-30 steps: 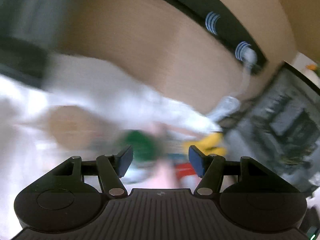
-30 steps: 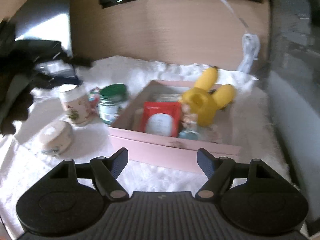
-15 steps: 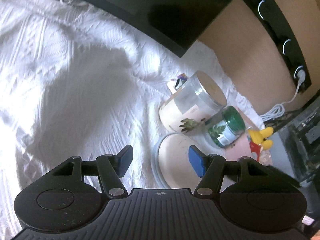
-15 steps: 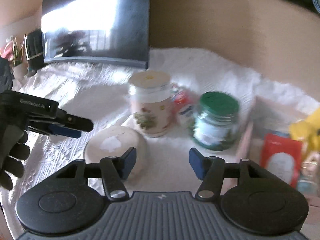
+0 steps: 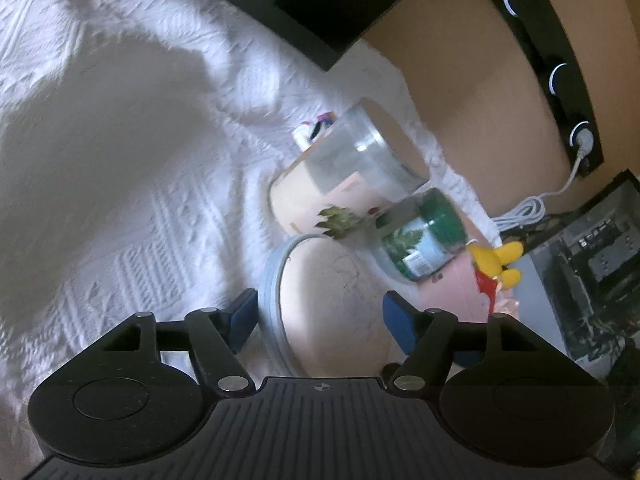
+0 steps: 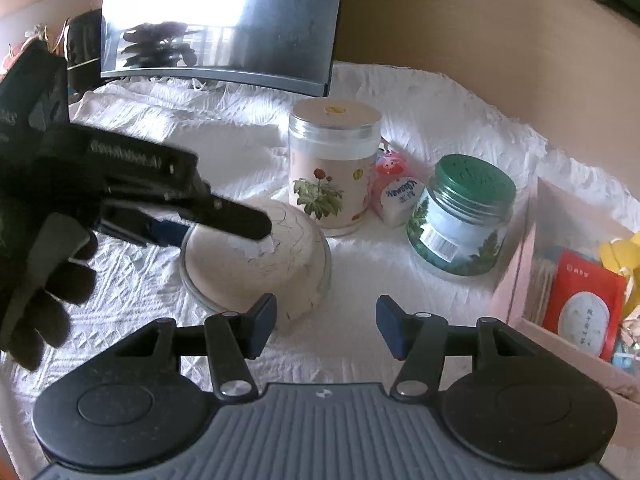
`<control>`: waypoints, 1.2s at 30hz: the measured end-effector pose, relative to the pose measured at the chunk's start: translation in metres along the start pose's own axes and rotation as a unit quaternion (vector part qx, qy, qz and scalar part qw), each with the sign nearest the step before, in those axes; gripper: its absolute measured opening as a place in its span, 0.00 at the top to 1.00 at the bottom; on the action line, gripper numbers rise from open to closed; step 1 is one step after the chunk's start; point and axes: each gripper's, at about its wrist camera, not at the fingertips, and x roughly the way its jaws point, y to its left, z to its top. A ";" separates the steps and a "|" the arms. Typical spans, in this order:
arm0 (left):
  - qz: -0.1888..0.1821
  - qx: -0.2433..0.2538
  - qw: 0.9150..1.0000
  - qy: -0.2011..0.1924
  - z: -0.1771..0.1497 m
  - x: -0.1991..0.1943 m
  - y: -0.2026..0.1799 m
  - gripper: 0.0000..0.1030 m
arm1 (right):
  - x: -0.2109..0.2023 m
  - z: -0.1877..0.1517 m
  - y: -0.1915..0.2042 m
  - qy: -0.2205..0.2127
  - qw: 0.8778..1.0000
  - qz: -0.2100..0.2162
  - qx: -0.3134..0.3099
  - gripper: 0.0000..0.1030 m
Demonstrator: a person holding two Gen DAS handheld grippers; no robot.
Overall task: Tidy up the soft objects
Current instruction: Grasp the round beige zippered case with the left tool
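A round beige cushion-like object [image 6: 256, 264] lies on the white cloth [image 6: 168, 128]; it also shows in the left wrist view [image 5: 332, 300]. My left gripper [image 5: 318, 320] is open, its fingers on either side of this round object; in the right wrist view it reaches in from the left [image 6: 216, 220] just over it. My right gripper [image 6: 326, 322] is open and empty, just in front of the round object. A yellow plush toy [image 5: 498, 262] sits in the pink box [image 6: 520, 276] at the right.
A floral jar [image 6: 330, 168], a green-lidded jar [image 6: 464, 216] and a small pink packet [image 6: 394, 192] stand behind the round object. A red packet [image 6: 580, 308] lies in the box. A dark monitor [image 6: 224, 20] stands at the back. A white cable [image 5: 524, 212] hangs by the wall.
My left gripper has swung down to the cloth and closed in around the round beige object. My right gripper has turned left from the pink box toward the jars and the round object.
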 end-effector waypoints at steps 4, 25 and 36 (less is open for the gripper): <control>-0.036 0.006 0.999 0.001 0.000 -0.010 -0.009 0.30 | -0.003 -0.006 -0.006 -0.001 1.000 -0.007 0.005 0.45; 0.008 0.041 0.999 0.027 -0.007 0.027 -0.056 0.57 | -0.025 -0.027 -0.039 -0.003 0.999 -0.033 0.006 0.31; 0.056 0.028 0.996 -0.061 -0.007 -0.029 -0.050 0.57 | -0.054 0.005 -0.051 0.008 0.999 -0.033 -0.011 0.24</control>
